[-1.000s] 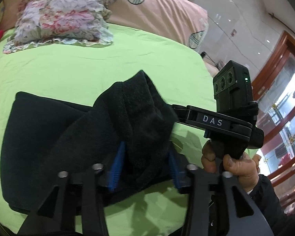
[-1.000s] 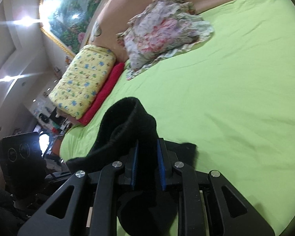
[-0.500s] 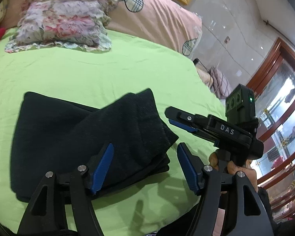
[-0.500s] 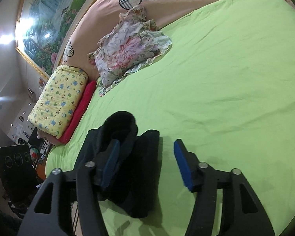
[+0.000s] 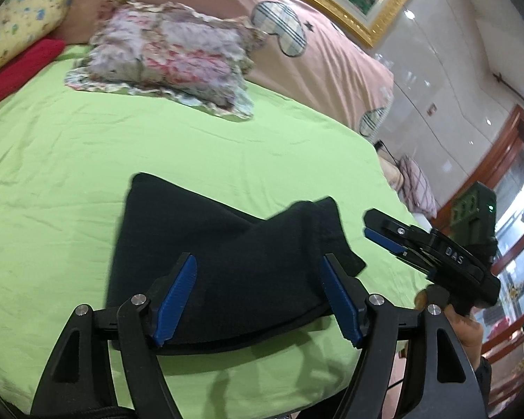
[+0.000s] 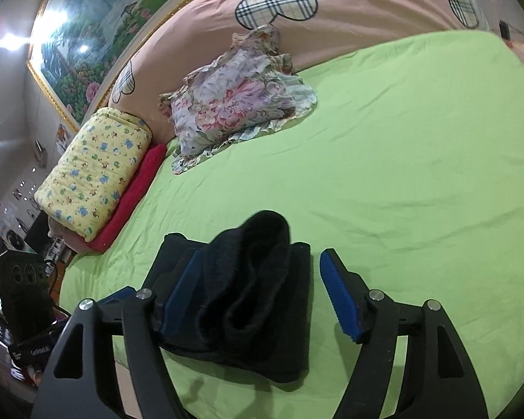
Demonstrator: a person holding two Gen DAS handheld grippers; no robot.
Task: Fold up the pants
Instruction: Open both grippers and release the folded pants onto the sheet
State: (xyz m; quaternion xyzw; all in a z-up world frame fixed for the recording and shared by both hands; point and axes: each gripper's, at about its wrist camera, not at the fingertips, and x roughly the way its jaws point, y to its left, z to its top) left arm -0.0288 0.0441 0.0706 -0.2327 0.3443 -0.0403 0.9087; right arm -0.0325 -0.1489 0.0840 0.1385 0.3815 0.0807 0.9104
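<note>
Folded black pants (image 5: 227,255) on green bed sheet (image 5: 70,160): my left gripper (image 5: 258,300) and right gripper (image 6: 258,293) both spread, pinching nothing; best flattened at the bulged top fold.

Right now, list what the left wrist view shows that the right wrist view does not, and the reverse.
Only the left wrist view shows the right gripper from outside, open, the hand holding it, and the wooden glass-door cabinet. Only the right wrist view shows the black speaker and most of the landscape painting. Both show the folded black pants on the green bedsheet, the floral pillow, and the yellow patterned pillow.
</note>
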